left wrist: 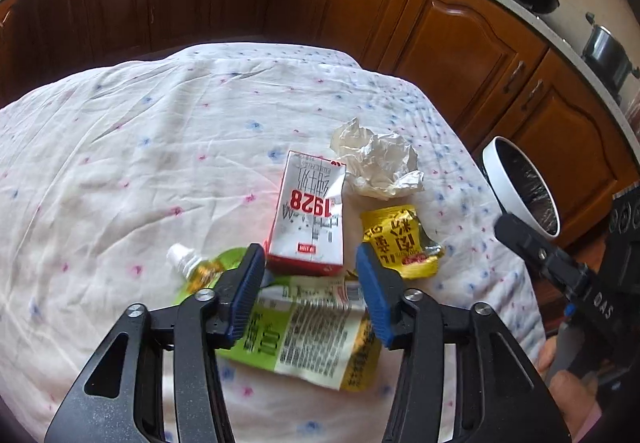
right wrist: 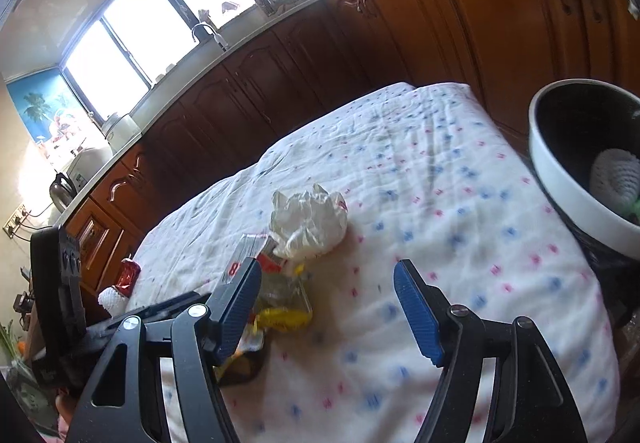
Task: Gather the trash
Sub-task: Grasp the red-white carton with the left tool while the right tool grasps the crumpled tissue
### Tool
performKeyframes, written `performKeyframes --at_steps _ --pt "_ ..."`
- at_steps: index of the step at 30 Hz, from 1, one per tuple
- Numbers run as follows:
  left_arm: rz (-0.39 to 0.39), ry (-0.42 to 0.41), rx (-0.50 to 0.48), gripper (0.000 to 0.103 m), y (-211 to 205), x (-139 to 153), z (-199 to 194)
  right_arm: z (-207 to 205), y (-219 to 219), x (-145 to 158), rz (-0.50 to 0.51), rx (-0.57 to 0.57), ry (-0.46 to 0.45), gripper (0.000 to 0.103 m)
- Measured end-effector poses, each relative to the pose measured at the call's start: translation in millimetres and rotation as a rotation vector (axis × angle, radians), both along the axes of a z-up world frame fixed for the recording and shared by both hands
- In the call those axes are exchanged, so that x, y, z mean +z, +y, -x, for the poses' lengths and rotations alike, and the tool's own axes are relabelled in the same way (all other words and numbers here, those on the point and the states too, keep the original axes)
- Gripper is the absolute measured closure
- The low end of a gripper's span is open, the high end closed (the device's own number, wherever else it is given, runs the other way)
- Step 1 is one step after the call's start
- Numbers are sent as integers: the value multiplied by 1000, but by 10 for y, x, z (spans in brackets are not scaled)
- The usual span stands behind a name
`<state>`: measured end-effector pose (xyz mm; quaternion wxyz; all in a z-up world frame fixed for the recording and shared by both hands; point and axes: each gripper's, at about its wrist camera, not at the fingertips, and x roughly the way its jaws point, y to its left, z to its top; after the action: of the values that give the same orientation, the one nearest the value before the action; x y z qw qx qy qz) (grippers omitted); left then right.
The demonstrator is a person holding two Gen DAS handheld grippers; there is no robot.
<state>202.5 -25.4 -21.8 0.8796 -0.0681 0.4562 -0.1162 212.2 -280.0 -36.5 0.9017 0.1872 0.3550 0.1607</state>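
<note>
Beside the milk carton (left wrist: 310, 215), the green pouch (left wrist: 280, 339) lies partly hidden behind the left gripper (left wrist: 311, 293) and its blue pads (left wrist: 248, 291), while in the right wrist view the carton itself is mostly masked by a blue pad (right wrist: 236, 313) and crumpled tissue (right wrist: 308, 221), its print unreadable.

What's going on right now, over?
Left gripper open above the green pouch, nothing gripped. Right gripper open over bare cloth. Milk carton, yellow packet, crumpled paper untouched. Bin at table edge, path clear.
</note>
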Motion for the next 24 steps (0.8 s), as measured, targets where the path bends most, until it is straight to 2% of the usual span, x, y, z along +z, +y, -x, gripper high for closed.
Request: performKeyframes --at_steps 7,10,12,14,15,24 --pt "-30 34 -23 52 -69 -117 -229 -371 182 -99 4 42 45 38" --pt "-47 43 -25 52 -93 -167 -313 -520 253 -202 19 57 90 53" --pt "-51 52 -21 52 -104 -213 -360 -579 275 -260 19 70 111 71" --pt "-48 69 -26 52 -123 -261 -394 -586 275 -283 24 71 110 82" --pt "-47 75 -29 53 -132 -284 -411 -571 267 -279 28 70 104 91" --pt "-26 24 -17 56 -141 -183 -433 -428 38 -143 46 9 45 94"
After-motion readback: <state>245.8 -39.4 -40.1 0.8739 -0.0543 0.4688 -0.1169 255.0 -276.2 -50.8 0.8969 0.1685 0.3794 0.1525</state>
